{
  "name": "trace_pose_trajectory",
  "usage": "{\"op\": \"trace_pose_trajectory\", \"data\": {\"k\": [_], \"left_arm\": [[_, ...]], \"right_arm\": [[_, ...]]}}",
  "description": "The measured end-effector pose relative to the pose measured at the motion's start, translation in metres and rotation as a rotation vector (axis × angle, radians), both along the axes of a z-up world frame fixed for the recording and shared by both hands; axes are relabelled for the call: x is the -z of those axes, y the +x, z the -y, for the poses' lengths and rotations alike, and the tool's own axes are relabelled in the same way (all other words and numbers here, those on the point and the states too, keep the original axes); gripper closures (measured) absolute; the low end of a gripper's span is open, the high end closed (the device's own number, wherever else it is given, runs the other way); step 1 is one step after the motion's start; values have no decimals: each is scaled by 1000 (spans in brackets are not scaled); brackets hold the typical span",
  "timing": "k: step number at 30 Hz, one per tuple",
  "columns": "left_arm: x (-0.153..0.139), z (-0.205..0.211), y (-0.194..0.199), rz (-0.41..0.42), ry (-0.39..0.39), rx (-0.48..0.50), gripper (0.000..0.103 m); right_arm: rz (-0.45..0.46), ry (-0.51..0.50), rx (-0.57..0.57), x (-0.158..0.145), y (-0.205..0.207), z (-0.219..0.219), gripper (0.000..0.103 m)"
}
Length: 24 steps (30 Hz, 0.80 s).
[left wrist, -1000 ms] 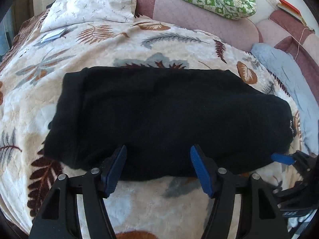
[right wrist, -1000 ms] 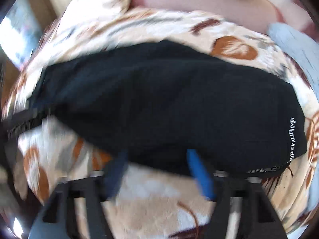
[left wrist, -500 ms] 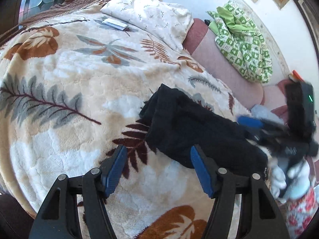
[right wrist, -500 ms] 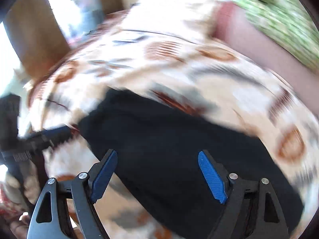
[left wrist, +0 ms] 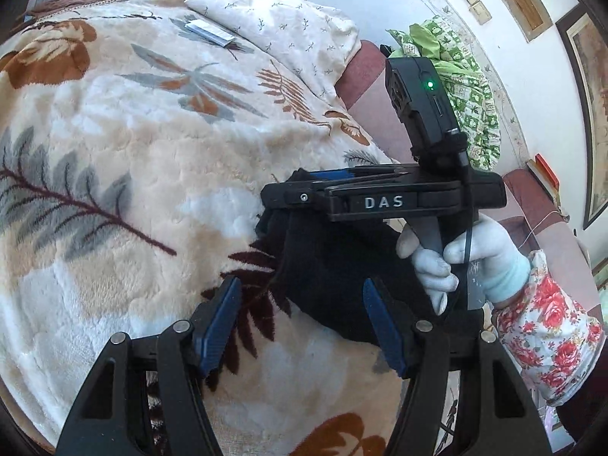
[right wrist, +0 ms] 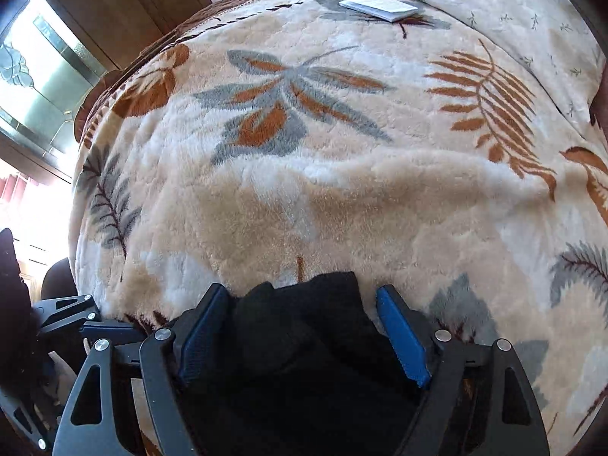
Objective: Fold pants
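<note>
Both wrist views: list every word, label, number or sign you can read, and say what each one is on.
"DAS": white capitals on the side of the right gripper's black body, seen in the left wrist view.
Small white booklet on the leaf-patterned blanket: any print is too small to read.
Black pants: no lettering shows in either view.
Framed picture on the wall: nothing legible.

Open blanket (right wrist: 342, 190) beyond pants (right wrist: 304, 342)
</note>
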State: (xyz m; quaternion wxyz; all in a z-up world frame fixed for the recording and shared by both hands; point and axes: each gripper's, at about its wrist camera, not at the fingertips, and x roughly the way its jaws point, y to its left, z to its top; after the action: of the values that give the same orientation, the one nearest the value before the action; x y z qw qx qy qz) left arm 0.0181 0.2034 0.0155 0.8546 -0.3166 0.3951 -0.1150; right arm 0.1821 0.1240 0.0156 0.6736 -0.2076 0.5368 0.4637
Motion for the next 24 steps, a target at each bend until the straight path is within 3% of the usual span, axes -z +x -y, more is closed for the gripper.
{"op": "trace_pose_trajectory", "data": {"k": [2,3,10,20,21,22,24], "left_arm": [[-4,0,5,15,2,8,37],[-6,1,9,18,5,14,37],[-9,13,41,38,94,47,34],[8,15,65,67,-33,119,26],[8,15,66,67,-61,137,44],[9,15,68,61,-108,163,73],[4,19,67,63,-149,177,78]], "right_arm": [[-28,30,25,-6,4,7,84],[-69,58,46,-9,7,13,85],[-48,127,74,-36,0,27,86],[-7,141,88,-67,-2,37,87],[-5,141,91,-69,-3,38,87],[-1,141,95,-72,-5,39,87],[5,137,101,-75,-8,41,87]]}}
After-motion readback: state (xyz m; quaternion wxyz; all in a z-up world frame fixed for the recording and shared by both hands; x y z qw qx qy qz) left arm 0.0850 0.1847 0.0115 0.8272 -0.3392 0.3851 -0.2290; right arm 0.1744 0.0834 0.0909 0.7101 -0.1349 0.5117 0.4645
